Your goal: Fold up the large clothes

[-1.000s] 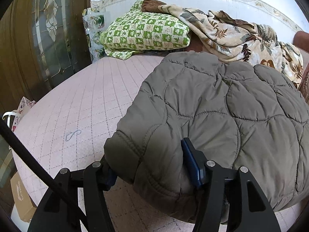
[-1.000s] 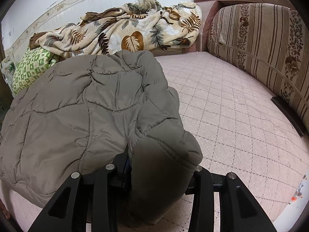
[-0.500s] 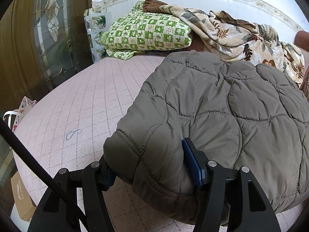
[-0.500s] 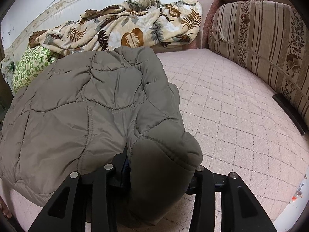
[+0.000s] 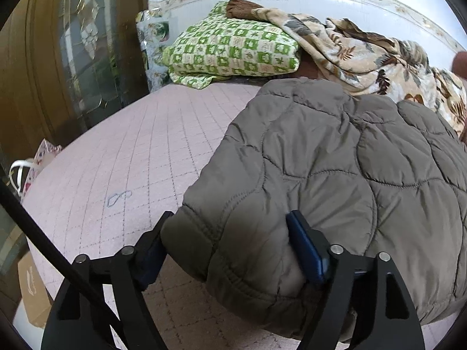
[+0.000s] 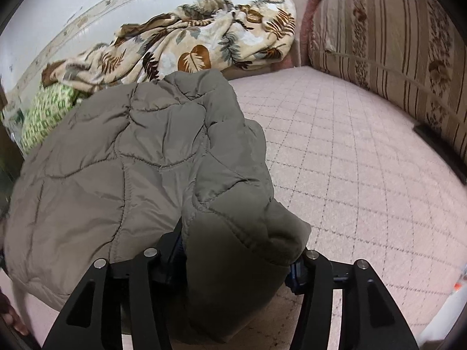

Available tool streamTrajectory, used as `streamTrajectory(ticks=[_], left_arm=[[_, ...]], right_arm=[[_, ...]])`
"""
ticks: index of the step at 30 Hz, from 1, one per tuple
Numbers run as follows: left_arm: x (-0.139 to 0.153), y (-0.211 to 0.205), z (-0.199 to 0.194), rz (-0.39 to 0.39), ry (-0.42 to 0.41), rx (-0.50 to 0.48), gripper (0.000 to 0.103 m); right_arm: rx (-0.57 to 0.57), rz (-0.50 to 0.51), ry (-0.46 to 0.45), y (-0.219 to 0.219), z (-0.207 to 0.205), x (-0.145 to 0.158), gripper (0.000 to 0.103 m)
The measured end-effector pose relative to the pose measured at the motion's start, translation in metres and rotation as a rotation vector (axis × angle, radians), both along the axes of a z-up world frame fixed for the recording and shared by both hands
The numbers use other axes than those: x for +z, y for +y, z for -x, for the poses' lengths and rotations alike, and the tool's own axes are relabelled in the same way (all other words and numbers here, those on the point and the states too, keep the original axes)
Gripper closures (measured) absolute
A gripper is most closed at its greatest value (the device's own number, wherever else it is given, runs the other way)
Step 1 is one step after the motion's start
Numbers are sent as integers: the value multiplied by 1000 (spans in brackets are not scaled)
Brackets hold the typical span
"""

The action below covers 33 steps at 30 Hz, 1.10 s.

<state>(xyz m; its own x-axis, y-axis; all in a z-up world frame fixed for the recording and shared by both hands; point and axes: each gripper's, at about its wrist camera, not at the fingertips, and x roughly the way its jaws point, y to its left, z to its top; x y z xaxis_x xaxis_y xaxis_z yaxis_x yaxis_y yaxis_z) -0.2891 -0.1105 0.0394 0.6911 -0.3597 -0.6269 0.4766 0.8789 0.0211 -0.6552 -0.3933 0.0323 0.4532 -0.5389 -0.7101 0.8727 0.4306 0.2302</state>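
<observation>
A grey-green quilted puffer jacket (image 5: 335, 175) lies bunched on a pink quilted bed (image 5: 131, 160). My left gripper (image 5: 230, 248) is shut on the jacket's near left cuffed edge, with padding bulging between the blue pads. The jacket also fills the left of the right wrist view (image 6: 140, 163). My right gripper (image 6: 236, 259) is shut on its near right edge, and a thick fold hangs between the black fingers. The bed (image 6: 350, 160) shows bare to the right of the jacket.
A green checked pillow (image 5: 233, 49) and a leaf-print blanket (image 6: 204, 46) lie along the far white wall. A striped headboard cushion (image 6: 394, 52) stands at the right. A wooden glass door (image 5: 73, 58), a bag (image 5: 32, 166) and a cardboard box (image 5: 32, 288) are left of the bed.
Both grippers, still holding the jacket, have moved forward toward the far wall; the jacket's far edge has bunched up closer to the blanket and pillow.
</observation>
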Motion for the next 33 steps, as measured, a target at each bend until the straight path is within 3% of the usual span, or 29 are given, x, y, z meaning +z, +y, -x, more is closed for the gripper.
streamTrajectory(ticks=[4,12,18,21,27,33], left_arm=[[6,10,-3,21,17,17,20],[17,34,8,76,34,53,19],[36,48,29,94,-106,104,19],[47,45,39,92,-191,97,19],[56,12,61,81,-218,-96,19],[41,-44,66,28,-92,-299,19]], right_arm=[[-10,-39,-59,1,12,6,39],[-29,14,-97,29,36,26,39],[-95,220,-102,56,56,57,37],[-53,252,-142,60,52,64,36],[126,247,-133,69,-1,64,36],[284,264,-96,79,-63,64,36]])
